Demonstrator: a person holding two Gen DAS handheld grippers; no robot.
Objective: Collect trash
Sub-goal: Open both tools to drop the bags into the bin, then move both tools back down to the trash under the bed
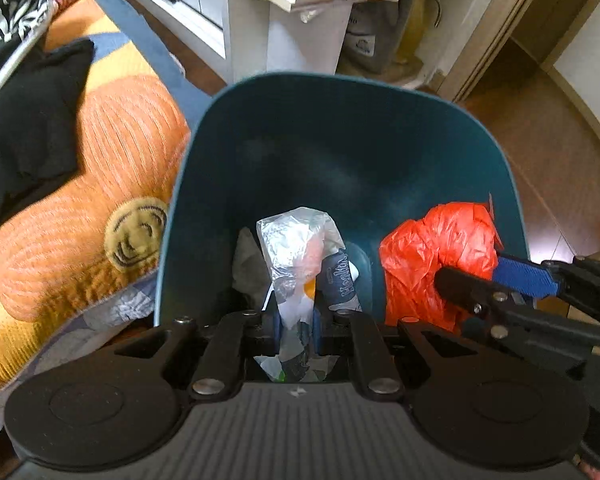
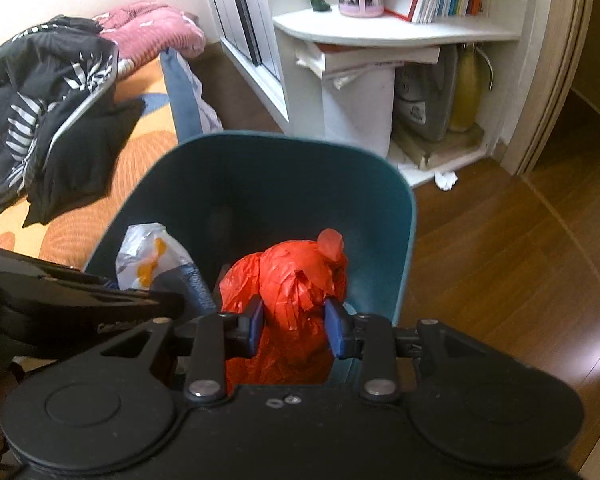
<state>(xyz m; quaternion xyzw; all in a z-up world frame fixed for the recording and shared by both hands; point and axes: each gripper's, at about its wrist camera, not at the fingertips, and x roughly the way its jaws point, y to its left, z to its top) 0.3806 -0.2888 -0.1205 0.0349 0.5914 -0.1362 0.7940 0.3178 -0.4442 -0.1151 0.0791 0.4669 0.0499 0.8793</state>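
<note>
A dark teal bin (image 1: 340,148) stands open beneath both grippers, beside the bed. My left gripper (image 1: 298,320) is shut on a crumpled clear plastic bag (image 1: 292,240) with orange and blue print, which hangs inside the bin's mouth. From the right, my right gripper (image 1: 472,276) reaches into the same bin. In the right wrist view its blue pads pinch the waist of a red plastic bag (image 2: 292,268), so my right gripper (image 2: 294,320) is shut on it above the bin (image 2: 280,184). The clear bag (image 2: 152,248) shows to the left of the red one.
A bed with an orange blanket (image 1: 100,140) and black clothes (image 1: 28,128) lies left of the bin. Behind it stands a white shelf unit (image 2: 380,32) with books. A crumpled white paper (image 2: 446,179) lies on the wooden floor (image 2: 500,260) by the shelf's foot.
</note>
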